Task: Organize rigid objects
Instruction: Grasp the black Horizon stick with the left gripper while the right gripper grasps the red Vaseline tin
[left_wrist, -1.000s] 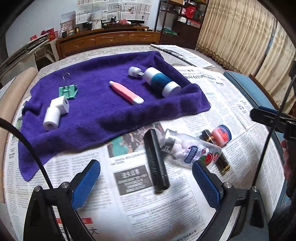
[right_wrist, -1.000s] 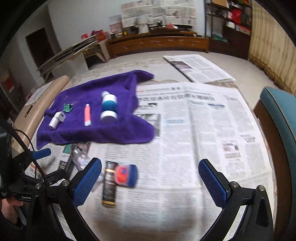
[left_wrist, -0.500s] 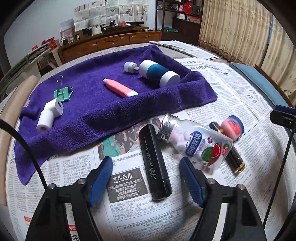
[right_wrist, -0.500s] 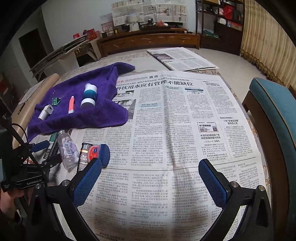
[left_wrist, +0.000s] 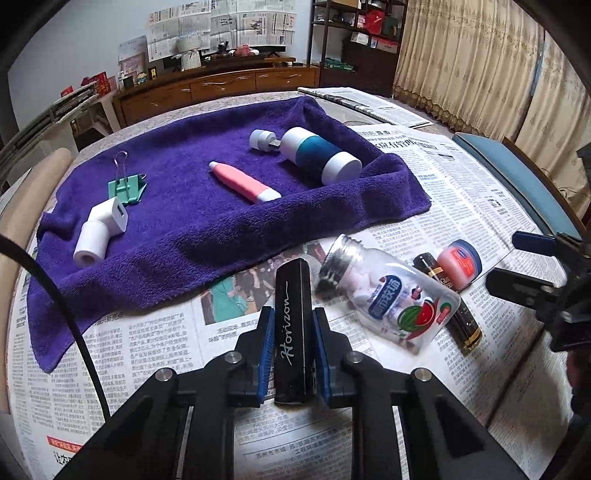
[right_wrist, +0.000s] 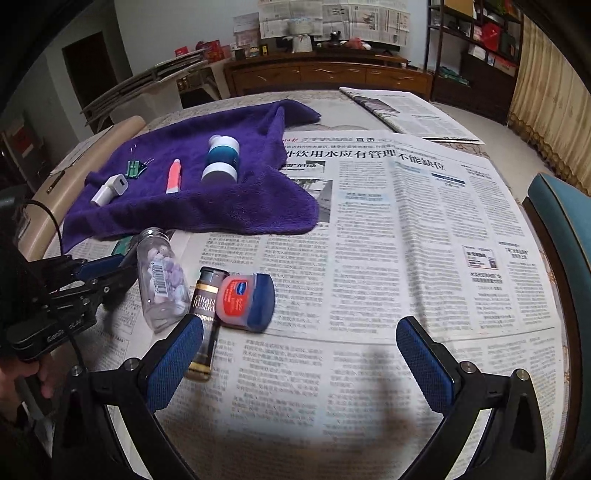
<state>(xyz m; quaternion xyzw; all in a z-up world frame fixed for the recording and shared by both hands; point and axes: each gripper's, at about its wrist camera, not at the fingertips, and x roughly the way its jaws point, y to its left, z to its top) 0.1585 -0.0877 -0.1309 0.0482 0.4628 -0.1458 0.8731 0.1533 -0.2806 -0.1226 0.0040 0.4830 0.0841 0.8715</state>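
Observation:
My left gripper is shut on a black "Horizon" case that lies on the newspaper just in front of the purple towel. Right of it lie a clear candy bottle, a dark slim bottle and a small red jar with a blue lid. My right gripper is open and empty above the newspaper; its left finger is over the dark bottle, beside the red jar and candy bottle.
On the towel lie a white charger plug, a green binder clip, a pink tube and a white-and-teal bottle. Newspaper covers the table. A blue chair stands at the right edge.
My left gripper moved forward and closed from wide open onto the black case. My right gripper swung left and nearer, so the dark bottle and red jar now lie by its left finger.

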